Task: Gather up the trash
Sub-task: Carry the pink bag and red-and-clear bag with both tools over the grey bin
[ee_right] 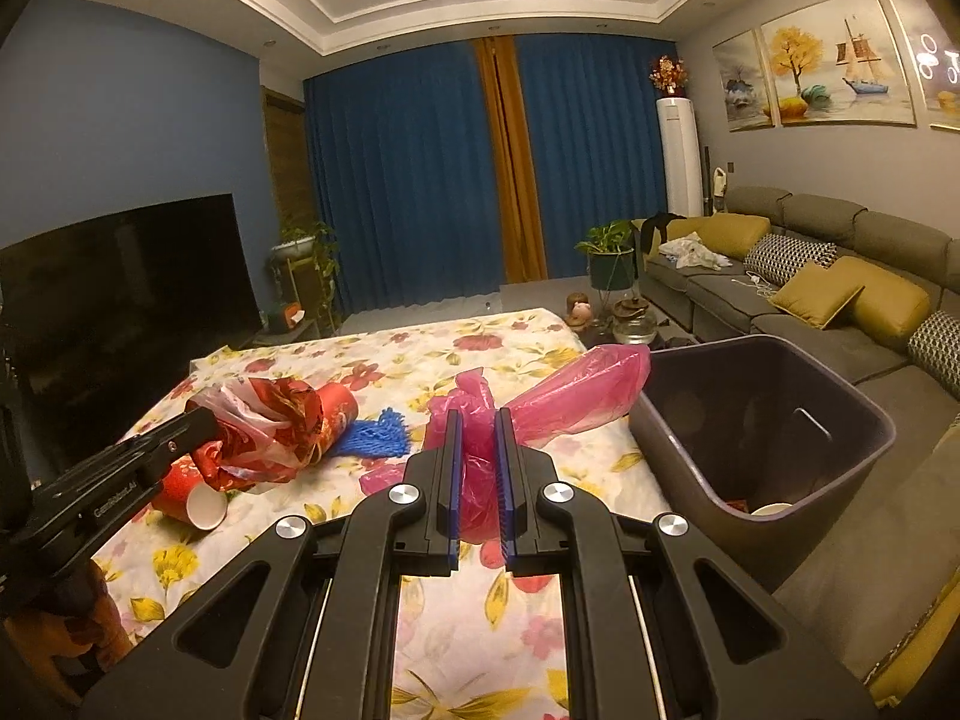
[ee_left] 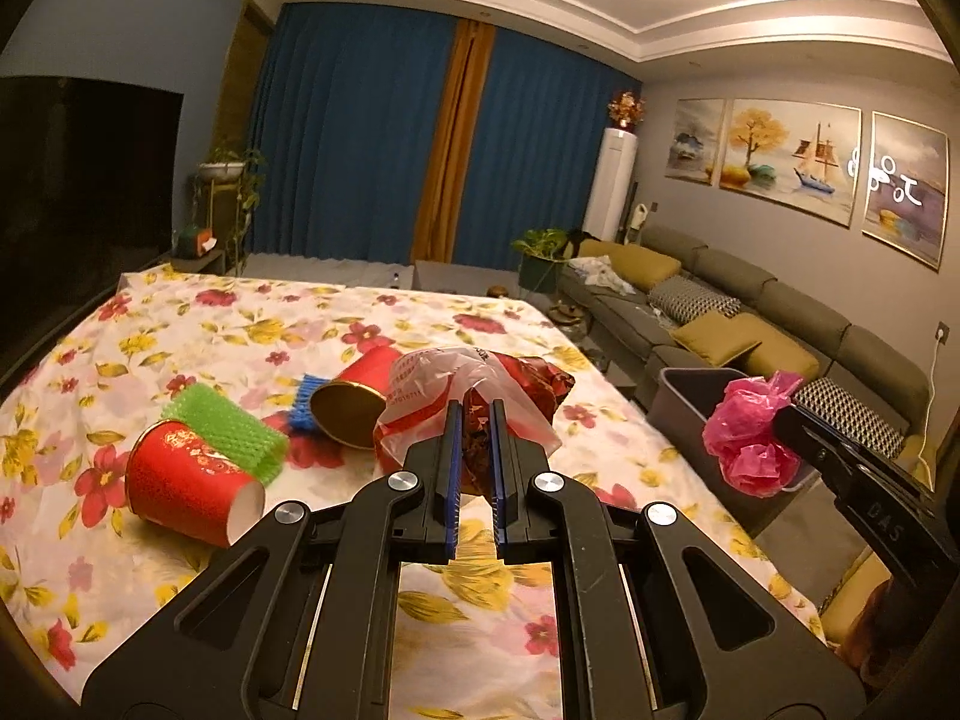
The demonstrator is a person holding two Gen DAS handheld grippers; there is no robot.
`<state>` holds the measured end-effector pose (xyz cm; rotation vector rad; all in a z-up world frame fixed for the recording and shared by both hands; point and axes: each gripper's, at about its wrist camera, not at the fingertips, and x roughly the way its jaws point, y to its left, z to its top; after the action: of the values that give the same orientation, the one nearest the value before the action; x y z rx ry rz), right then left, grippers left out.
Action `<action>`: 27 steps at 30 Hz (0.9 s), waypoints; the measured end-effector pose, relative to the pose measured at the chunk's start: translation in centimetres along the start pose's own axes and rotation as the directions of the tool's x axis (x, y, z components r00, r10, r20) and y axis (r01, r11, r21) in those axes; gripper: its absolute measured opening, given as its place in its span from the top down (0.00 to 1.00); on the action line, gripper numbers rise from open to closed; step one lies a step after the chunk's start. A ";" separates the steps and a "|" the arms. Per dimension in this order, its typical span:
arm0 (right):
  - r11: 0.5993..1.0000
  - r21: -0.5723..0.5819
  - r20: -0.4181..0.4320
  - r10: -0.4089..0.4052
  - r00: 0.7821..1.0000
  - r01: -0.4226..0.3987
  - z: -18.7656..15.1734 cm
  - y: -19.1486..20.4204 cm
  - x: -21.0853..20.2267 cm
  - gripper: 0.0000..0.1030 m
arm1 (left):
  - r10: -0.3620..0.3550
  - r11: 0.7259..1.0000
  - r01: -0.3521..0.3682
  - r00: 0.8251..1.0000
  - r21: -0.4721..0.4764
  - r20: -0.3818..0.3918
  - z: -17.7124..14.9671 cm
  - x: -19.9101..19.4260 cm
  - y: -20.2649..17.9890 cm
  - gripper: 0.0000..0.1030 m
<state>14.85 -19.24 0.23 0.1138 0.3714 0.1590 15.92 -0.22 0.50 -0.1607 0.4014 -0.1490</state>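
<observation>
My left gripper (ee_left: 477, 414) is shut on a crumpled red wrapper with a clear plastic bag (ee_left: 480, 384), held above the flowered table (ee_left: 180, 324). In the right wrist view that same bundle (ee_right: 264, 426) hangs from the left gripper at the left. My right gripper (ee_right: 478, 420) is shut on a pink plastic bag (ee_right: 570, 390), which shows in the left wrist view (ee_left: 750, 432) beside the grey bin (ee_left: 684, 402). The grey bin (ee_right: 864, 414) stands open at the table's right edge with some trash at its bottom. Two red paper cups (ee_left: 186, 492) (ee_left: 354, 396) lie on their sides.
A green foam net (ee_left: 234, 432) and a blue foam net (ee_left: 303, 399) lie between the cups. A grey sofa (ee_right: 780, 300) with cushions runs along the right wall. A dark TV screen (ee_right: 120, 300) stands at the left, blue curtains behind.
</observation>
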 end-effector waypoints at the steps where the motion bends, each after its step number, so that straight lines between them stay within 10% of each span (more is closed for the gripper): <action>1: 1.000 0.000 0.003 -0.003 1.000 0.003 0.0 -0.1 -0.1 0.89 | -0.003 1.000 0.003 1.000 0.001 0.000 0.0 0.0 -0.2 0.93; 27: 0.996 0.013 0.062 -0.088 0.994 0.087 1.0 -3.8 -2.6 0.89 | -0.103 0.991 0.103 0.995 0.087 -0.001 0.7 2.0 -8.1 0.93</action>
<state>13.32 -23.56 1.58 0.1117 0.3142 0.0669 17.09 -8.43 1.91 -0.0960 0.3822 -0.2677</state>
